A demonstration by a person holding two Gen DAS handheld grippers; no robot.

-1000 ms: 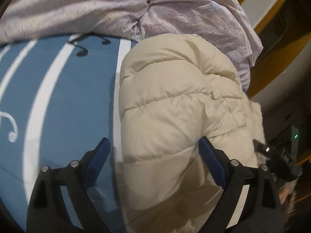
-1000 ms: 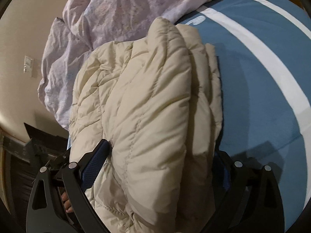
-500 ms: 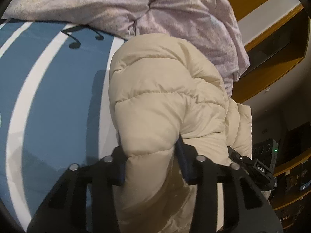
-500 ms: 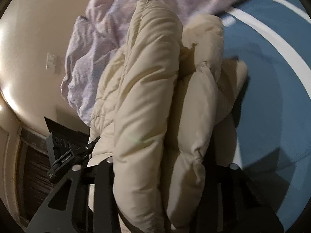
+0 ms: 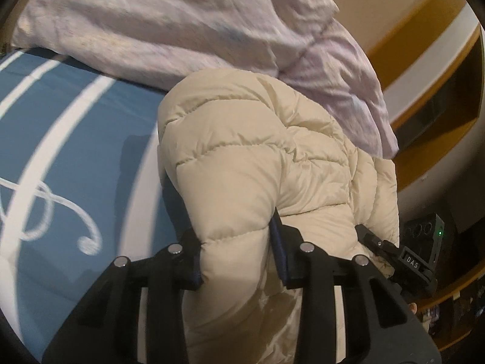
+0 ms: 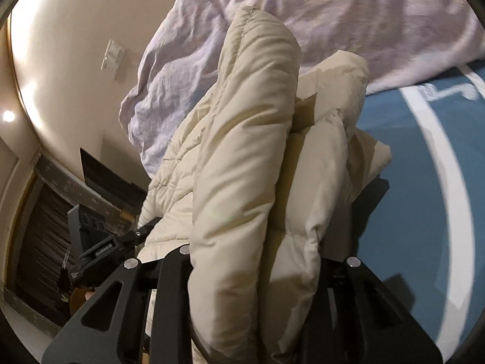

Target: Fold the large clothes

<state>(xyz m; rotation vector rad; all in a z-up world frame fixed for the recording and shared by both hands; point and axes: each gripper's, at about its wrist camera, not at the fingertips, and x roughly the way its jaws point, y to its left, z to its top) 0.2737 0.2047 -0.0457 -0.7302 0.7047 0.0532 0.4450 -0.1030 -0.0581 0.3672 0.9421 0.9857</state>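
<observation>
Left wrist view
- Left gripper (image 5: 235, 251): lower centre of the frame, jaws closing, both pads pressed into a puffy fold of the cream quilted jacket (image 5: 257, 157).
- Jacket position: fills the centre and lower centre, one thick roll rising from between the jaws toward the middle; its right part sags toward the right edge of the bed.
- Bedsheet (image 5: 75, 139): blue with white curved stripes and a white swirl, occupying the left half.
- Crumpled duvet (image 5: 182, 30): pale lilac, heaped across the top of the frame, touching the jacket's upper end.
- Right gripper (image 5: 403, 257): seen from outside at lower right, black, labelled, at the jacket's right edge.

Right wrist view
- Right gripper (image 6: 257, 261): bottom centre, jaws closing, several stacked layers of the jacket (image 6: 242, 151) bunched between them; the pads themselves are hidden by cloth.
- Jacket position: stands up through the centre as a tall padded fold, tilted toward the upper centre.
- Bedsheet (image 6: 424, 182): right side.
- Duvet (image 6: 363, 30): top and upper centre, blurred.
- Left gripper (image 6: 121, 239): lower left, at the jacket's far edge.
- Wall switch plate (image 6: 113, 57): upper left.
</observation>
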